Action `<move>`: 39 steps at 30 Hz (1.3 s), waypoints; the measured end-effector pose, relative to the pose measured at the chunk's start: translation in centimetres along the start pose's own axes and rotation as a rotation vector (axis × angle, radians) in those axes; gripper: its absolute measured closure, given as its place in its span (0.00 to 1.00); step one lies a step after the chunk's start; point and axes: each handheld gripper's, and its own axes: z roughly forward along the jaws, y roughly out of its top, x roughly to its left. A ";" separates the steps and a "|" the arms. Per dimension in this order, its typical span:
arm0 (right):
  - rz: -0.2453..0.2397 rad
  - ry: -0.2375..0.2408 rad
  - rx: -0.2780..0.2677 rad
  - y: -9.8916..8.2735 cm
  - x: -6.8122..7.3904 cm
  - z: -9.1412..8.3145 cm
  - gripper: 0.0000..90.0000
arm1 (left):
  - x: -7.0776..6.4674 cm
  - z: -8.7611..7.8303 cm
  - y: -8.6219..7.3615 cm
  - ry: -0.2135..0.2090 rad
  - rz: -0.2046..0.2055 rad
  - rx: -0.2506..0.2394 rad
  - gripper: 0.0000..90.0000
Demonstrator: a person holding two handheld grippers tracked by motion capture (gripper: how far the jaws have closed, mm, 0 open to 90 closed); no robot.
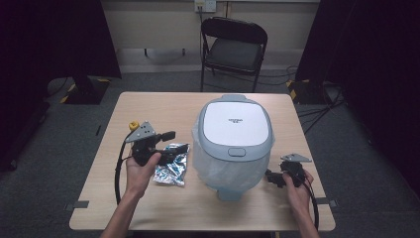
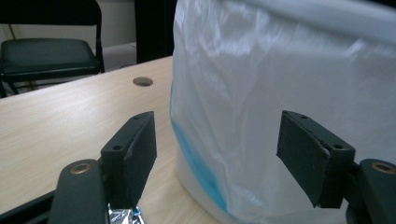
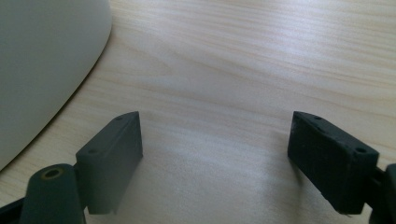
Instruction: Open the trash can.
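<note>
A grey bin [image 1: 235, 148] with a white lid [image 1: 236, 124] stands at the middle of the wooden table [image 1: 163, 106]. A clear plastic liner [image 2: 280, 93] hangs over its sides. A crumpled silver foil wrapper [image 1: 172, 167] lies flat on the table just left of the bin. My left gripper [image 1: 171, 146] hovers above the wrapper and points at the bin; in the left gripper view my left gripper [image 2: 217, 158] is open with nothing between its pads, and a corner of the wrapper [image 2: 122, 216] shows below. My right gripper [image 1: 272, 178] sits low, right of the bin, open over bare table [image 3: 215, 158].
A black folding chair [image 1: 233, 47] stands behind the table's far edge. A round cable hole [image 2: 142, 81] is set in the tabletop beyond the bin. The bin's pale wall [image 3: 42, 60] curves close on the left of my right gripper.
</note>
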 end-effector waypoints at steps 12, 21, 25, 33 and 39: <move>0.014 -0.012 0.002 0.0 0.2 0.0 0.19 | -3.4 -1.3 4.9 -0.110 0.062 -0.075 0.27; 0.017 -0.015 0.002 0.0 0.2 0.0 0.18 | -6.3 -0.2 6.4 -0.158 0.146 -0.043 0.32; 0.019 -0.017 0.002 0.0 0.3 0.0 0.18 | -7.0 0.4 6.7 -0.189 0.138 -0.046 0.31; 0.022 -0.023 0.001 0.1 0.3 0.1 0.18 | -9.7 2.4 7.4 -0.283 0.195 0.013 0.35; 0.022 -0.022 0.002 0.1 0.4 0.1 0.17 | -11.2 3.7 7.3 -0.318 0.225 0.053 0.37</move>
